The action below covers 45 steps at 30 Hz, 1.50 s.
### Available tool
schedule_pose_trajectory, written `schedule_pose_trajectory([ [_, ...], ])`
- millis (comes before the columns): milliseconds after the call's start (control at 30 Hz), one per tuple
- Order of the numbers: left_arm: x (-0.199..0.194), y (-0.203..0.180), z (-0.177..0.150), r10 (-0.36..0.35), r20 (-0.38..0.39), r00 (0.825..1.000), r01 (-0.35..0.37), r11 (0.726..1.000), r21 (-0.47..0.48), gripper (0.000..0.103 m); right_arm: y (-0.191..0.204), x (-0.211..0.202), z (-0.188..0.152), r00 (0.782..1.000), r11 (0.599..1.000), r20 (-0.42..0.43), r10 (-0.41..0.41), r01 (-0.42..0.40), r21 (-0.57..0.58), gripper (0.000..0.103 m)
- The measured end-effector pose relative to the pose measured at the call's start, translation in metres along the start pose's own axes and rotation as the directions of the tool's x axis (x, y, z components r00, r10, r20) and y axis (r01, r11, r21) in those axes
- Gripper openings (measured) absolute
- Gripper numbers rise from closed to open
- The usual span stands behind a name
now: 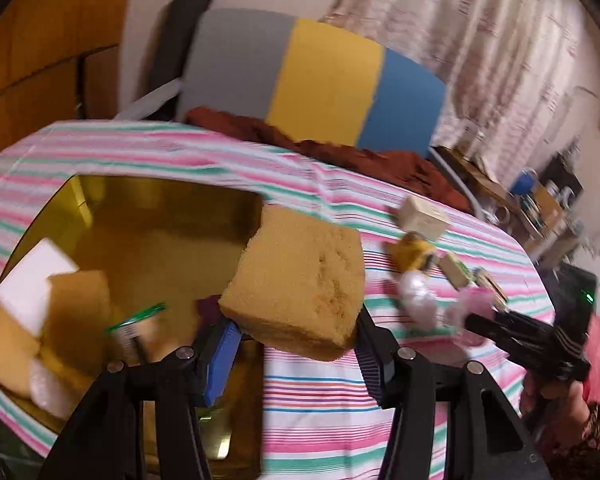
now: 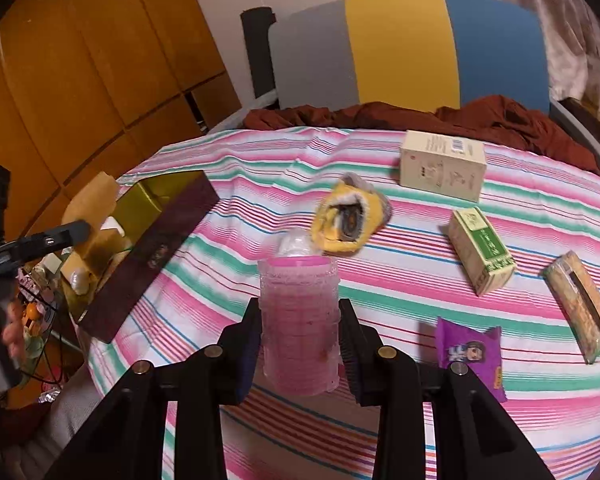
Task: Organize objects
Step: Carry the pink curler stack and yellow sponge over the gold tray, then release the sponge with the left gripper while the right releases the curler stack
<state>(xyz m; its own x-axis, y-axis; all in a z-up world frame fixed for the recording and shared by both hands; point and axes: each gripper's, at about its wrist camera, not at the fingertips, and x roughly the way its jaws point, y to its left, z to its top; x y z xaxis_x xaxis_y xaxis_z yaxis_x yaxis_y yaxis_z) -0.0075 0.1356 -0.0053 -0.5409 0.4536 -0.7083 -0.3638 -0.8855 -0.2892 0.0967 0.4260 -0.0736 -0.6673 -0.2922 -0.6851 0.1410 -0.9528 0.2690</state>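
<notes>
My left gripper (image 1: 296,340) is shut on a yellow sponge (image 1: 300,292), held in the air at the right edge of an open box with a gold inside (image 1: 172,216). Inside the box lie more sponges, a white block and a green packet. In the right wrist view the same box (image 2: 148,256) shows its dark purple side, with the left gripper (image 2: 72,232) and sponge (image 2: 92,200) above it. My right gripper (image 2: 300,312) is shut on a pink ribbed plastic cup (image 2: 296,288) over the striped tablecloth (image 2: 400,280). A clear dome (image 2: 296,244) shows behind the cup's top.
On the cloth lie a yellow plush toy (image 2: 348,216), a beige carton (image 2: 440,168), a green-and-white box (image 2: 480,252), a brown patterned box (image 2: 580,304) and a purple snack packet (image 2: 472,352). A rust-red cloth (image 2: 480,116) and a grey-yellow-blue chair back (image 2: 400,44) stand behind.
</notes>
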Motion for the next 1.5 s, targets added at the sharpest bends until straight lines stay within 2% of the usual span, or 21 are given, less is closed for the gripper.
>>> schedule_pose_trajectory([
  [300,0.014,0.073,0.014,0.110,-0.017,0.994,-0.111,0.986,-0.124,0.055,0.051,0.007,0.003,0.990,0.990,-0.030,0.139,-0.139,0.000,0.037],
  [500,0.038,0.101,0.021,0.103,-0.066,0.993,-0.113,0.979,-0.171,0.057,0.096,0.017,0.014,0.973,0.974,-0.037,0.226,-0.227,-0.012,0.037],
  [633,0.045,0.109,0.022,0.102,-0.084,0.991,-0.116,0.977,-0.181,0.061,0.128,0.028,0.022,0.964,0.964,-0.037,0.265,-0.266,-0.030,0.037],
  [700,0.046,0.112,0.024,0.104,-0.085,0.991,-0.118,0.976,-0.185,0.066,0.140,0.034,0.025,0.958,0.958,-0.036,0.285,-0.286,-0.026,0.037],
  [767,0.043,0.117,0.024,0.076,-0.068,0.995,-0.088,0.976,-0.197,0.076,0.152,0.039,0.027,0.953,0.953,-0.040,0.302,-0.303,-0.028,0.037],
  [933,0.027,0.131,0.024,0.029,-0.014,0.999,-0.032,0.965,-0.260,0.079,0.177,0.056,0.029,0.942,0.944,-0.067,0.328,-0.330,-0.020,0.037],
  [1067,-0.002,0.144,0.021,0.058,0.066,0.996,-0.034,0.947,-0.320,0.079,0.195,0.070,0.028,0.936,0.940,-0.099,0.337,-0.341,-0.024,0.037],
  [1200,-0.033,0.153,0.021,0.092,0.154,0.984,-0.035,0.940,-0.338,0.079,0.215,0.084,0.025,0.923,0.931,-0.142,0.359,-0.364,-0.016,0.037],
  [1333,-0.051,0.159,0.023,0.126,0.194,0.973,-0.055,0.940,-0.337,0.079,0.233,0.095,0.020,0.908,0.921,-0.182,0.378,-0.389,-0.030,0.037],
  [1500,-0.057,0.160,0.023,0.126,0.207,0.970,-0.050,0.939,-0.339,0.079,0.258,0.113,0.015,0.890,0.910,-0.229,0.393,-0.413,-0.044,0.037],
])
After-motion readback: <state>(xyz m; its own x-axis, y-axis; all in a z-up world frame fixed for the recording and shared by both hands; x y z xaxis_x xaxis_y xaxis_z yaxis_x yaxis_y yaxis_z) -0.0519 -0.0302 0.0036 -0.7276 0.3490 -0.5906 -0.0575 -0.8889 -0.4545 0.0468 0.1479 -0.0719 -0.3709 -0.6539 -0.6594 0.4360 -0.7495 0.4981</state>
